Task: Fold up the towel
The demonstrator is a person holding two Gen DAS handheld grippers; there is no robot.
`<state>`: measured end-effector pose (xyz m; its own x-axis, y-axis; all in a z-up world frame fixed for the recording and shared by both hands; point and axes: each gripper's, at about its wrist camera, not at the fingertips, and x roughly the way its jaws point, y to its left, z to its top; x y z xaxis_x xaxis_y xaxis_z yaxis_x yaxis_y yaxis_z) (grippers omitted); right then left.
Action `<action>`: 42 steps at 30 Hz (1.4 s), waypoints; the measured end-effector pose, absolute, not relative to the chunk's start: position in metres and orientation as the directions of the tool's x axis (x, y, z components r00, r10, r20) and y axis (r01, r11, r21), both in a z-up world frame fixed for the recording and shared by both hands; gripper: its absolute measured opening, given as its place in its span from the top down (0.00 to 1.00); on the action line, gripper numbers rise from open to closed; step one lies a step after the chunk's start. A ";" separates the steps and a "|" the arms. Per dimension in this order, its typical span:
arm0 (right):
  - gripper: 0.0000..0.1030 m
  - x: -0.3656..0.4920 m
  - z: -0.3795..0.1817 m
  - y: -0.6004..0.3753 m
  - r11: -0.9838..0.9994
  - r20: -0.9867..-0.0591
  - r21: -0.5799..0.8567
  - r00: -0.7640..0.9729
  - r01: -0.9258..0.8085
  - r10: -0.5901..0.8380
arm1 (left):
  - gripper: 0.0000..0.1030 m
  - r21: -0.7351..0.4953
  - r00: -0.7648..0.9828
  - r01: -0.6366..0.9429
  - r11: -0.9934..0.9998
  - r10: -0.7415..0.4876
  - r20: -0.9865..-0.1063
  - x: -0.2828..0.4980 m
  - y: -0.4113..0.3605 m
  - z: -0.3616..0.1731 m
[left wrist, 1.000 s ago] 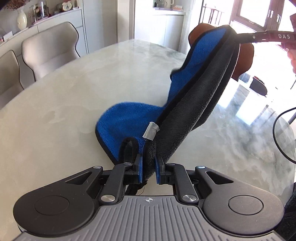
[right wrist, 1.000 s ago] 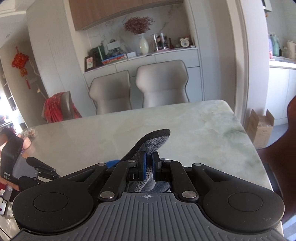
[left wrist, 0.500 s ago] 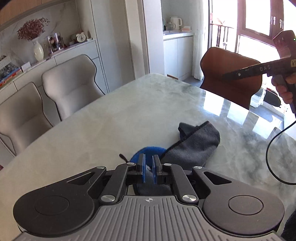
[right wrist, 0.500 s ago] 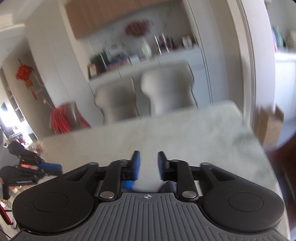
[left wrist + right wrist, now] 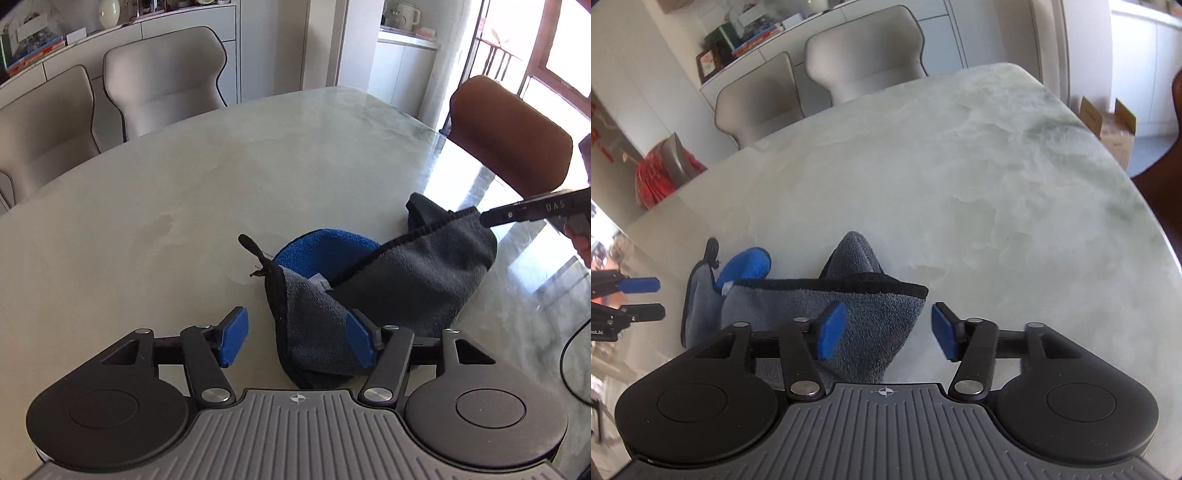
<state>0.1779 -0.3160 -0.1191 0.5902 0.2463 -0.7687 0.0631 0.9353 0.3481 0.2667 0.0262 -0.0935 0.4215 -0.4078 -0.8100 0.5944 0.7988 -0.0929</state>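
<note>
A grey towel with a blue inner side and black hem [image 5: 402, 280] lies loosely folded on the marble table [image 5: 184, 206]. My left gripper [image 5: 297, 341] is open, with the towel's near corner between its pads but not pinched. My right gripper [image 5: 884, 332] is open over the towel's other end [image 5: 849, 310]. The right gripper also shows in the left wrist view [image 5: 524, 212] at the towel's far end. The left gripper shows in the right wrist view [image 5: 641, 299], open, at the left.
Two pale upholstered chairs [image 5: 162, 85] stand at the far side of the table. A brown chair [image 5: 513, 133] stands at the right end. A black cable [image 5: 572, 365] hangs at the right edge. A cardboard box [image 5: 1112, 129] sits on the floor beyond the table.
One second ago both grippers held the towel raised. Both have since let go and opened wide, and the towel now lies in a loose fold on the table.
</note>
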 end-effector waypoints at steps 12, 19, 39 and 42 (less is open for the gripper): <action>0.87 0.184 -0.136 -0.313 0.898 -0.722 0.440 0.600 0.015 0.344 | 0.54 -0.199 0.320 0.538 0.819 -0.417 -0.851 0.292 0.005 -0.124; 0.93 0.168 -0.081 -0.315 0.903 -0.611 0.428 0.721 -0.047 0.327 | 0.96 -0.183 0.401 0.522 0.833 -0.428 -0.810 0.266 0.024 -0.095; 0.93 0.225 0.109 -0.283 0.941 -0.246 0.141 0.910 -0.308 0.334 | 0.97 -0.004 0.833 0.425 0.905 -0.393 -0.390 0.260 0.069 0.131; 0.93 0.222 0.121 -0.280 0.940 -0.212 0.121 0.916 -0.320 0.340 | 0.97 0.007 0.851 0.425 0.905 -0.397 -0.345 0.248 0.067 0.140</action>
<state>0.2216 -0.2795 0.1215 0.9162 0.3397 -0.2123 -0.3204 0.9395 0.1209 0.2477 0.0674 0.1398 0.8508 -0.3965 -0.3449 0.4246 0.9053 0.0066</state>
